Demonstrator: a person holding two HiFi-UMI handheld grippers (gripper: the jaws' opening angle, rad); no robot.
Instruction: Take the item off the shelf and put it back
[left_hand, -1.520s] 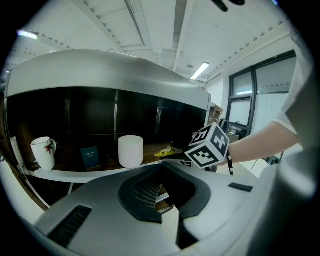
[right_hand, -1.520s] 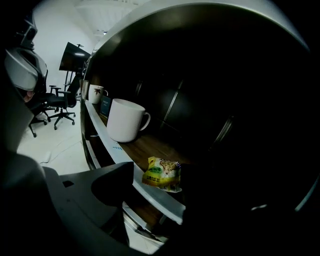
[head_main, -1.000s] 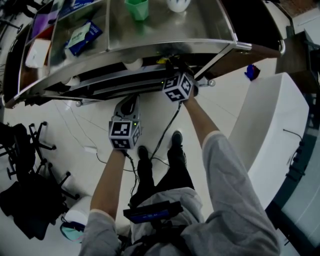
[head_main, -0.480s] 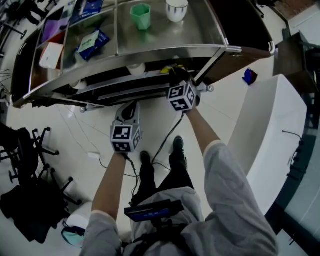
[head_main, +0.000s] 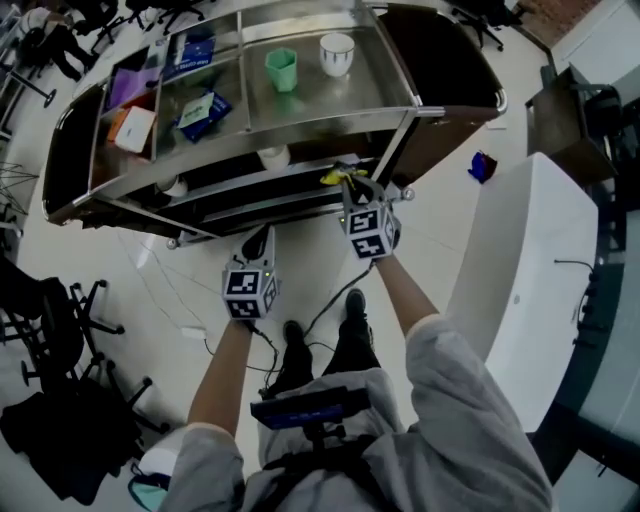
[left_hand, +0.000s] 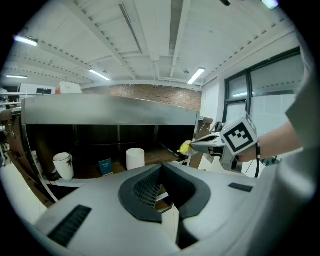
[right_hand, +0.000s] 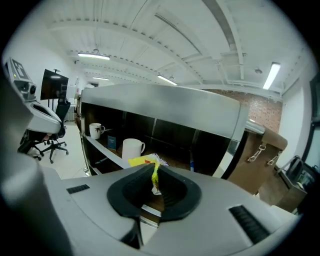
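Observation:
A small yellow wrapper (right_hand: 155, 179) is pinched between the jaws of my right gripper (right_hand: 153, 167), which is shut on it. In the head view that gripper (head_main: 352, 192) holds the wrapper (head_main: 336, 177) just outside the front edge of the steel shelf cart (head_main: 390, 95), at its lower shelf. The left gripper view shows the wrapper (left_hand: 185, 147) at the right gripper's tip (left_hand: 194, 147). My left gripper (head_main: 257, 243) hangs lower left of it, away from the cart. Its jaws (left_hand: 161, 167) meet at the tip with nothing held.
The top shelf holds a green cup (head_main: 281, 69), a white cup (head_main: 337, 53) and a blue packet (head_main: 205, 108). On the lower shelf stand a white mug (right_hand: 132, 148), a second mug (left_hand: 63, 165) and a small blue card (left_hand: 105, 166). Office chairs (head_main: 60, 330) stand left, a white counter (head_main: 520, 270) right.
Both grippers have drawn back from the cart and risen. The right one came out from under the shelf edge with the yellow wrapper still in it.

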